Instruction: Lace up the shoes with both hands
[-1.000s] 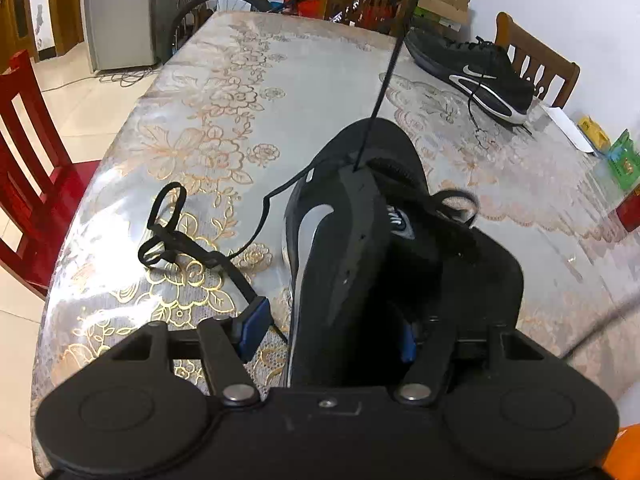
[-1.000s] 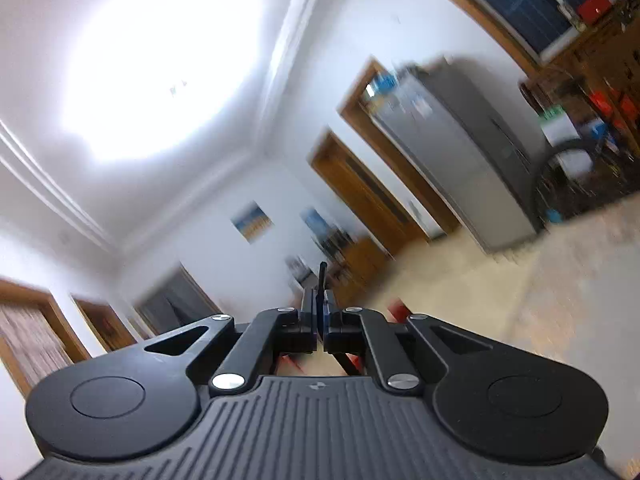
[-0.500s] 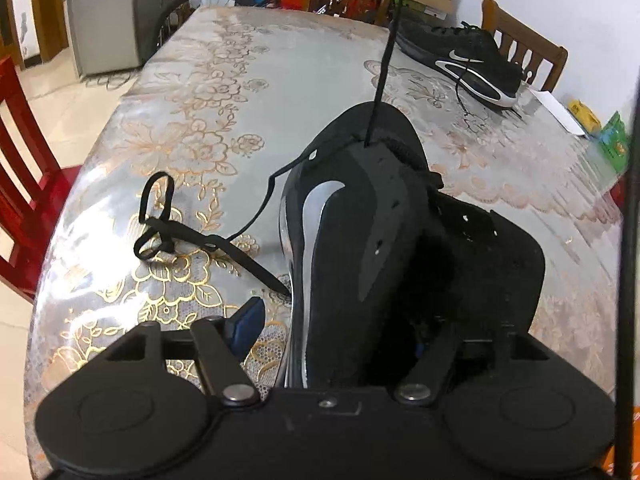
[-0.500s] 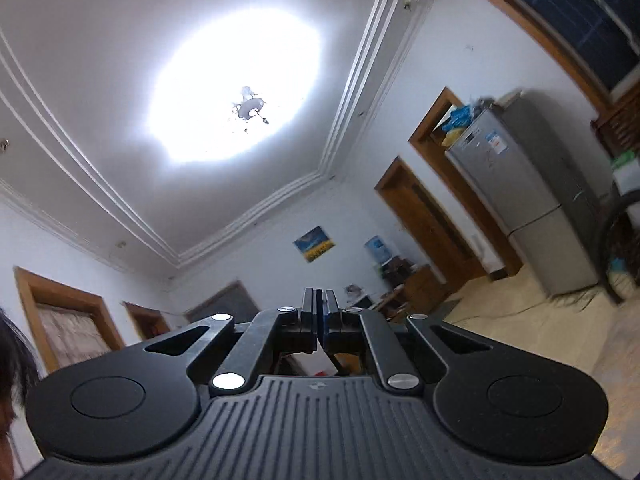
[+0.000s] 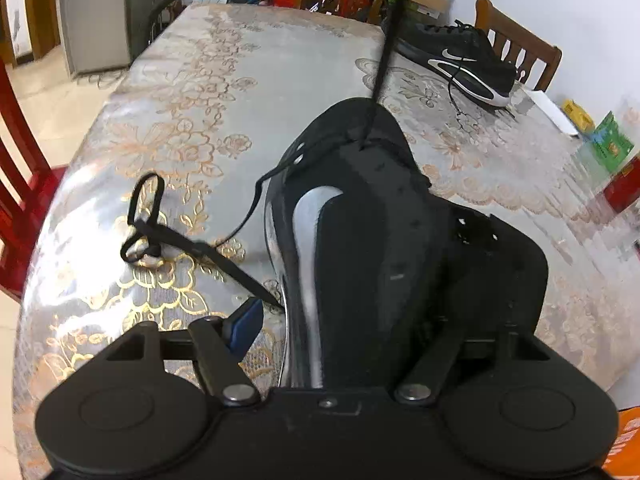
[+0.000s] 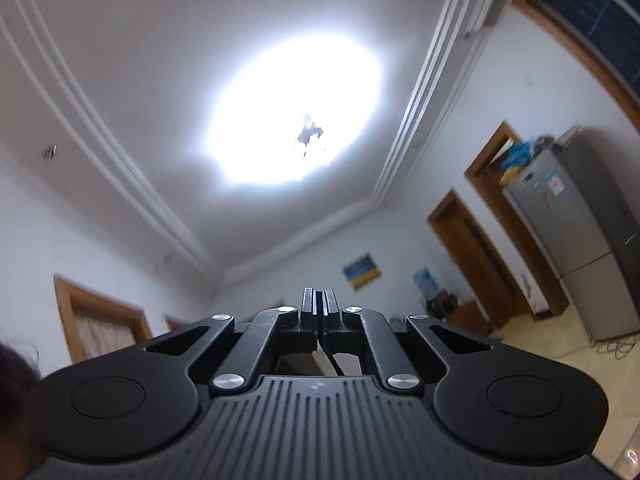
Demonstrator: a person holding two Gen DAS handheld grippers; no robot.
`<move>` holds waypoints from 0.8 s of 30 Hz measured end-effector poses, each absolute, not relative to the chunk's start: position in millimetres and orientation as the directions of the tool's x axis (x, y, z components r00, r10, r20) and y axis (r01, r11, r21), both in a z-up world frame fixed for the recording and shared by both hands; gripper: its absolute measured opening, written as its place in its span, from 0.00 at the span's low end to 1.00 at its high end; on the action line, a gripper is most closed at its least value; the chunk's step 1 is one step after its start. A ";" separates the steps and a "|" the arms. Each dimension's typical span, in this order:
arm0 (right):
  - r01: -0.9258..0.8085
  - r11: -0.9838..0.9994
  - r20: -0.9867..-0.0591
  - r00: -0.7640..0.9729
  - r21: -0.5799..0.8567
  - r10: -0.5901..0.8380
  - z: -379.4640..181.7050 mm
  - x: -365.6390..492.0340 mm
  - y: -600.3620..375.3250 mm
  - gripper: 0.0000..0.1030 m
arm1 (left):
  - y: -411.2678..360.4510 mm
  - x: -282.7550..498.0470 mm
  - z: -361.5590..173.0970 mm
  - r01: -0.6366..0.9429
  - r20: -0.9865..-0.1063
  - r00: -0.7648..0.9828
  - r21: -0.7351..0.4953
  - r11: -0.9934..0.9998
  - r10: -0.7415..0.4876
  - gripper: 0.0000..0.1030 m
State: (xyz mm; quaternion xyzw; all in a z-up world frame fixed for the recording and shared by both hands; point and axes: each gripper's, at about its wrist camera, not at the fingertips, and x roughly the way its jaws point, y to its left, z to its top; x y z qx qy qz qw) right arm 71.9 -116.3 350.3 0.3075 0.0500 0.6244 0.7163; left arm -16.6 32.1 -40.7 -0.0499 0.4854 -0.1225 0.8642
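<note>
The black sneaker (image 5: 360, 240) lies near the tabletop's (image 5: 200, 100) near edge, hiding the left gripper's (image 5: 352, 320) right finger; those fingers stand apart around its heel, grip unclear. Its shoelace (image 5: 384, 48) runs taut, cut off above. The right gripper's (image 6: 320, 308) fingers are pressed together, on the lace perhaps.

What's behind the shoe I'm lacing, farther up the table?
Behind the near shoe, a second black sneaker lies on the floral tablecloth at the far edge, with a wooden chair beyond. The near shoe hides the table directly behind its toe.
</note>
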 end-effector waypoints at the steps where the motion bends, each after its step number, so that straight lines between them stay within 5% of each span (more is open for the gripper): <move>1: -0.863 0.023 0.304 0.202 0.504 0.931 349.4 69.6 -114.2 0.02 | 31.6 -16.4 -40.6 0.165 -0.827 0.500 -0.201 0.965 -0.258 0.66; 13: -0.883 0.074 0.201 0.186 0.463 0.962 321.6 55.4 -139.9 0.02 | 81.2 -55.4 -16.2 0.062 -0.778 0.581 -0.251 0.966 -0.239 0.66; 20: -0.863 0.320 0.036 0.362 0.392 0.932 302.3 80.0 -126.6 0.03 | 94.2 -77.4 2.0 0.082 -0.725 0.628 -0.300 0.950 -0.283 0.66; 24: -0.811 0.530 -0.148 0.509 0.248 0.848 267.0 104.5 -92.4 0.07 | 105.9 -79.9 9.3 0.081 -0.693 0.664 -0.306 0.948 -0.281 0.68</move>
